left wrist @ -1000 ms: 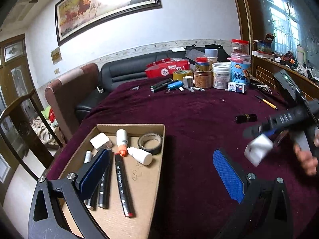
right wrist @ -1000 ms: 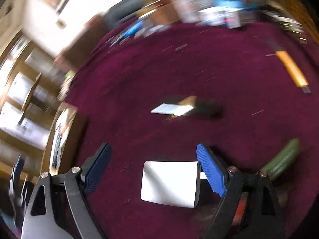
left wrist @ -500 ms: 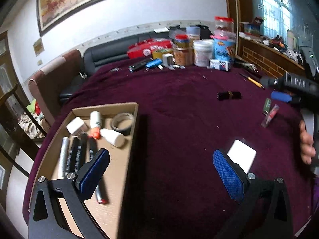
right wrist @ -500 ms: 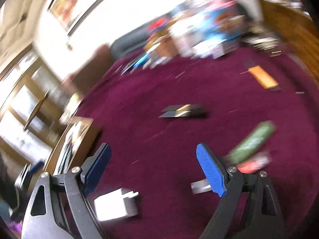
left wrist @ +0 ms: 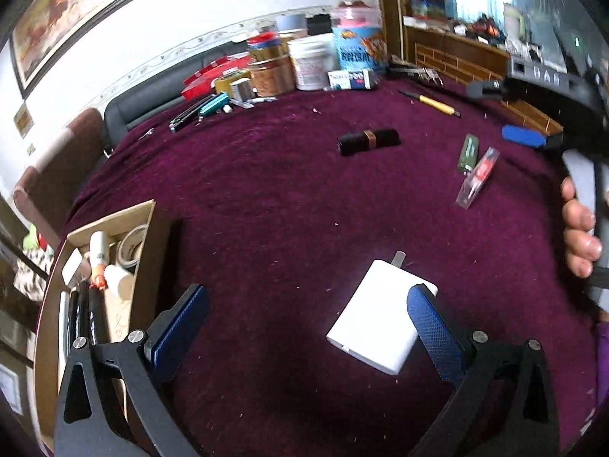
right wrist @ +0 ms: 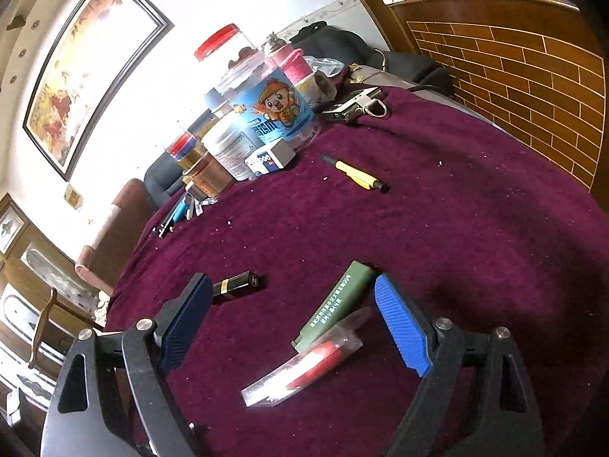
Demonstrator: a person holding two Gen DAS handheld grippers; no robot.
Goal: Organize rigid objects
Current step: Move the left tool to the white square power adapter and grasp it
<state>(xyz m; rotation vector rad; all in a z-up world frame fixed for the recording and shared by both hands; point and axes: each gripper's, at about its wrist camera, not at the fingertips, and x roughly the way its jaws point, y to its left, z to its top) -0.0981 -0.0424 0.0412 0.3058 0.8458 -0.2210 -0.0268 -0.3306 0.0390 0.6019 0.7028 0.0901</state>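
Left tongs [left wrist: 304,327] spread wide over white charger [left wrist: 375,327] on cloth.

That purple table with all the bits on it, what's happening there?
A person is tidying small items into a shallow cardboard box using two hand-held grippers. The left gripper is open over a flat white plug-in charger lying on the purple tablecloth. The right gripper is open and empty above a green lighter and a clear-cased red item.

Maroon-clothed table [left wrist: 266,175] with white charger [left wrist: 375,327], black lipstick [left wrist: 368,141], green tube [left wrist: 468,152], cardboard tray [left wrist: 148,224].
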